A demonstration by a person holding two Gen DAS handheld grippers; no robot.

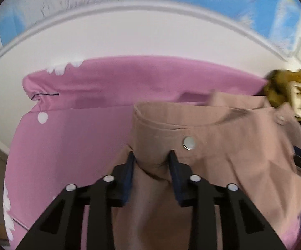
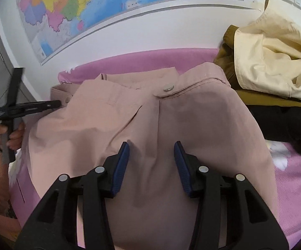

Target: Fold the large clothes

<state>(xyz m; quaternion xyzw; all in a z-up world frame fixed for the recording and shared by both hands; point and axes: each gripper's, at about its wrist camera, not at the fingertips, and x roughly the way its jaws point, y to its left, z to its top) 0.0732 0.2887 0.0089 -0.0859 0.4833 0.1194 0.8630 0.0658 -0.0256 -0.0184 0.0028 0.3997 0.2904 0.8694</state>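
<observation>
A dusty-pink coat (image 1: 213,150) with silver snap buttons lies spread on a pink bed sheet (image 1: 77,137). My left gripper (image 1: 151,156) is at its left edge just below the collar band, with a puckered hump of the cloth pinched between its blue pads. The right wrist view shows the same coat (image 2: 192,120), the left gripper's black tip (image 2: 56,103) at the coat's left side, and a hand (image 2: 15,135) holding that tool. My right gripper (image 2: 151,145) hovers open over the middle of the coat; the cloth lies smooth under the gap.
A heap of other clothes (image 2: 271,58), cream on olive and black, lies at the right end of the bed against the coat. A white wall with a framed map (image 2: 88,10) stands right behind the bed. Bare sheet (image 2: 296,177) shows at the lower right.
</observation>
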